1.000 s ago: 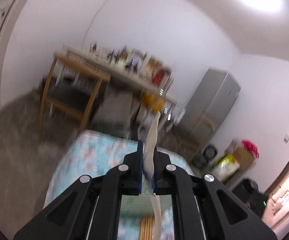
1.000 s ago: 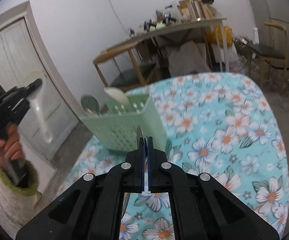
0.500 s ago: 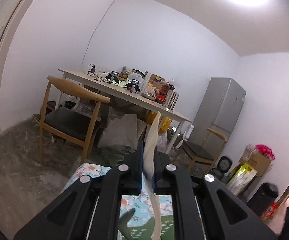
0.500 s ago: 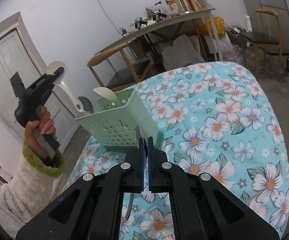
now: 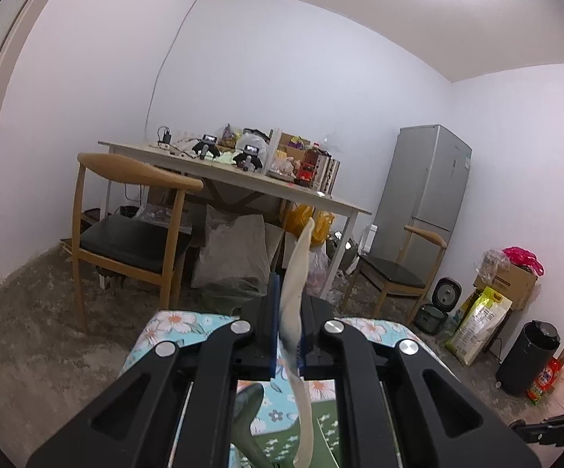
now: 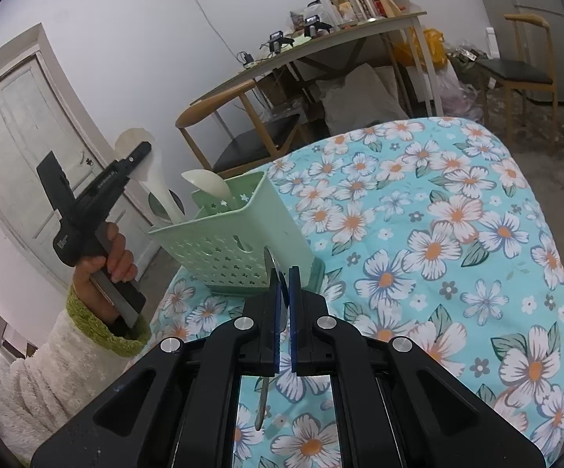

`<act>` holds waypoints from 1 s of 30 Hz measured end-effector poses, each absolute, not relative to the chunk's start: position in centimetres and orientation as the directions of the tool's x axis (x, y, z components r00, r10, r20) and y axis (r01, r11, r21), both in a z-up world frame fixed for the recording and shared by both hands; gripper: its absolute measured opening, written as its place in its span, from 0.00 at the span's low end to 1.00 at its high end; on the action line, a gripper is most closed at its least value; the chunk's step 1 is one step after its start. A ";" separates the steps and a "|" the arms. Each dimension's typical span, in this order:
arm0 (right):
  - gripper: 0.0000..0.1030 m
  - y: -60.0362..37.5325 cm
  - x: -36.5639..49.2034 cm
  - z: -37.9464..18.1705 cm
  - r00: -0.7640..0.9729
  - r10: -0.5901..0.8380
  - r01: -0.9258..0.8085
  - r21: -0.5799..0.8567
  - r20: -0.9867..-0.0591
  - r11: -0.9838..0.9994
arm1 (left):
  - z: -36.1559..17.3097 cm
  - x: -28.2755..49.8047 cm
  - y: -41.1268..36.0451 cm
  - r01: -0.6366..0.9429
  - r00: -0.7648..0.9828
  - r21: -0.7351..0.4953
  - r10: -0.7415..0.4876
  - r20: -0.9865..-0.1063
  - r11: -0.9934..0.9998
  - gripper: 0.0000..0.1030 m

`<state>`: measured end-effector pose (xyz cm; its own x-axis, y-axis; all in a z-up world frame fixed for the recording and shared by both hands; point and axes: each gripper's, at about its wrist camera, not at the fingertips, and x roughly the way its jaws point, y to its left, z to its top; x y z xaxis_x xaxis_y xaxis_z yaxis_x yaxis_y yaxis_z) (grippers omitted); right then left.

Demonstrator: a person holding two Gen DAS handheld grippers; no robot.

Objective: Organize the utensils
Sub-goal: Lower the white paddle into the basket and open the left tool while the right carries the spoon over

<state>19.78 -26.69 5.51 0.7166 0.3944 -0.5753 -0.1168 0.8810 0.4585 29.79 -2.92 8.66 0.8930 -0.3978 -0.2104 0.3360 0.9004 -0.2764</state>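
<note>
- white spoon point(image 5: 295, 292) is pinched in the left gripper point(image 5: 286, 327), handle dipping into the green basket point(image 6: 235, 230) on the flowery tablecloth point(image 6: 457, 234)
- another white spoon point(image 6: 207, 183) stands in the basket already
- right gripper point(image 6: 282, 296) has its fingers clamped on a thin metal utensil point(image 6: 269, 269), just in front of the basket
- left hand point(image 6: 106, 265) is beside the basket

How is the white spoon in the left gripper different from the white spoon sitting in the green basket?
The held spoon is pinched in the left gripper up in the air, while the basket spoon stands loose in the green basket. The held spoon tilts with its handle angled down toward the basket; the basket spoon's handle is hidden inside, so only its bowl pokes out. Both are pale white with rounded bowls pointing up.
</note>
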 end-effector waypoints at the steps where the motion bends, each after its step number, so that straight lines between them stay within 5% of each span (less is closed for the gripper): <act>1: 0.02 -26.7 19.8 5.5 0.717 0.394 -0.116 0.460 -0.575 0.881 | 8.4 29.8 -2.9 0.337 0.889 -0.284 -0.403 -0.218 0.898 0.06; 4: 0.03 -26.9 19.6 5.7 0.718 0.399 -0.115 0.467 -0.571 0.877 | 8.1 29.7 -2.9 0.338 0.883 -0.290 -0.408 -0.230 0.895 0.10; 9: 0.04 -27.2 19.4 5.8 0.720 0.398 -0.108 0.475 -0.568 0.873 | 8.3 28.8 -2.7 0.358 0.870 -0.311 -0.435 -0.232 0.881 0.37; 14: 0.04 -27.0 19.3 6.9 0.738 0.390 -0.117 0.464 -0.551 0.878 | 9.2 27.8 -1.8 0.371 0.855 -0.364 -0.467 -0.225 0.854 0.41; 20: 0.04 -27.3 19.6 11.8 0.822 0.337 -0.142 0.408 -0.460 0.902 | 10.7 24.7 -0.1 0.370 0.860 -0.377 -0.467 -0.206 0.849 0.58; 30: 0.03 -26.7 24.5 18.8 0.921 0.274 -0.166 0.358 -0.276 0.919 | 7.5 19.0 3.4 0.281 0.829 -0.380 -0.423 -0.367 0.881 0.77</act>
